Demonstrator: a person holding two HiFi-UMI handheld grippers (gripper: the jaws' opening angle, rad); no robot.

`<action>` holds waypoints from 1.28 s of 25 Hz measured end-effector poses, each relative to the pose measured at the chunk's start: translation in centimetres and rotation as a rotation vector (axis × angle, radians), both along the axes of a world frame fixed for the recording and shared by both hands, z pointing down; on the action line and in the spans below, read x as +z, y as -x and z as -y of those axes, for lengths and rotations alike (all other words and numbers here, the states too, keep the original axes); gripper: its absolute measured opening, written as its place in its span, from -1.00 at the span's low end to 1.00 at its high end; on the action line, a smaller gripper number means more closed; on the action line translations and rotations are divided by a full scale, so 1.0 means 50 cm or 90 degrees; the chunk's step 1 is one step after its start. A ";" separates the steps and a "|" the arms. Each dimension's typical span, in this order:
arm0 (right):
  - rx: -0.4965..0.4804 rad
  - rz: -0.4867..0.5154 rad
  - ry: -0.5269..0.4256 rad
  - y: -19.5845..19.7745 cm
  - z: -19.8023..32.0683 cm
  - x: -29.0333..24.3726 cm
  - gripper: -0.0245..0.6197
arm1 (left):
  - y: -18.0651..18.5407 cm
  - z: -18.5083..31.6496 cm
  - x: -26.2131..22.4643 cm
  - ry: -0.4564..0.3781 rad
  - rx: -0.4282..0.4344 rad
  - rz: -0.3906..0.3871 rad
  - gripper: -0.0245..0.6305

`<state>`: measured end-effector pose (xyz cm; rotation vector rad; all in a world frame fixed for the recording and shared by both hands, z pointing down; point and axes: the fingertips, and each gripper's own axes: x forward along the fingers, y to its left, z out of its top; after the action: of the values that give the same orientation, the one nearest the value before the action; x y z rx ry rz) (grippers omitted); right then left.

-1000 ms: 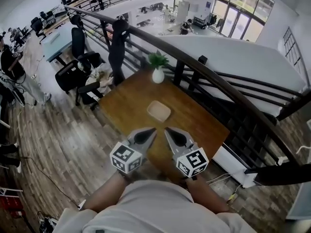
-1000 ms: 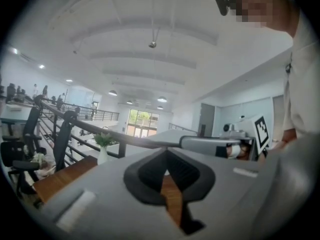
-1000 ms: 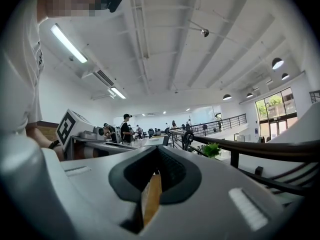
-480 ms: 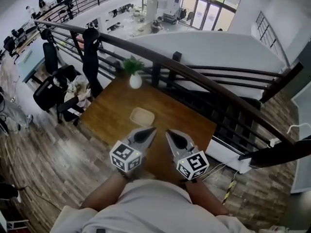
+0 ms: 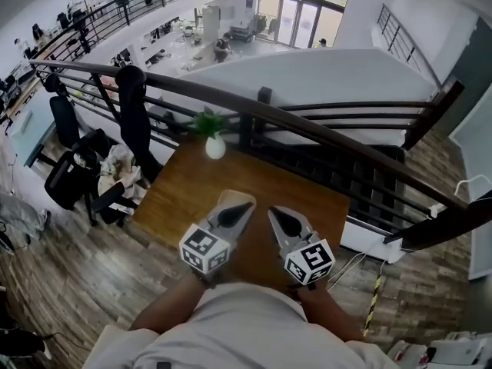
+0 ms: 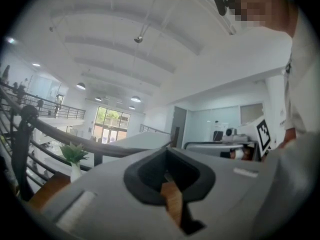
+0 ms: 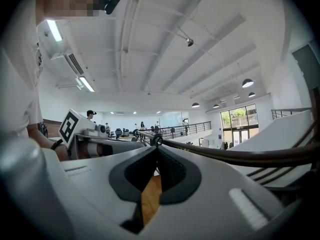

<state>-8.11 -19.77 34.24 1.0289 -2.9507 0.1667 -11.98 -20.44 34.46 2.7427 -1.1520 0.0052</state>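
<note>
In the head view both grippers hang side by side over the near part of a brown wooden table [image 5: 184, 194]. My left gripper [image 5: 244, 207] is shut and holds nothing; its tip covers part of a small tan tray [image 5: 231, 200] on the table. My right gripper [image 5: 272, 211] is also shut and holds nothing, above bare wood. In the left gripper view the jaws [image 6: 167, 154] meet, with a potted plant in a white vase [image 6: 74, 160] ahead at the left. The jaws [image 7: 157, 153] are likewise together in the right gripper view.
The white vase with a green plant [image 5: 215, 146] stands at the table's far edge, against a dark curved railing [image 5: 323, 133] over a lower floor. Office chairs [image 5: 73, 179] stand left of the table. A cable and a white box [image 5: 361, 241] lie at its right.
The view has swung to the right and come closer to the table. The tray, earlier ahead of the grippers, now lies under the left gripper's tip. Both grippers stay shut.
</note>
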 end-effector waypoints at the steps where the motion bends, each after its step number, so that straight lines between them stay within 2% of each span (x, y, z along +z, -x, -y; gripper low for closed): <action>1: 0.002 -0.002 -0.001 0.026 0.006 -0.001 -0.90 | 0.024 0.008 -0.004 -0.003 0.004 -0.001 -0.92; 8: 0.022 -0.011 -0.004 0.217 0.038 -0.007 -0.90 | 0.203 0.042 -0.017 -0.010 0.033 -0.005 -0.92; 13: 0.034 -0.026 0.007 0.289 0.051 0.028 -0.90 | 0.264 0.066 0.027 0.012 0.056 -0.010 -0.92; 23: 0.110 -0.033 0.074 0.234 0.096 0.124 -0.90 | 0.243 0.109 0.122 0.071 0.110 0.002 -0.92; 32: 0.101 -0.029 0.159 0.163 0.154 0.250 -0.90 | 0.198 0.175 0.234 0.114 0.104 0.051 -0.92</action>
<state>-16.28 -27.47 46.73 1.2072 -2.7157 0.4925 -21.90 -29.19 46.16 2.6885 -0.8935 0.2293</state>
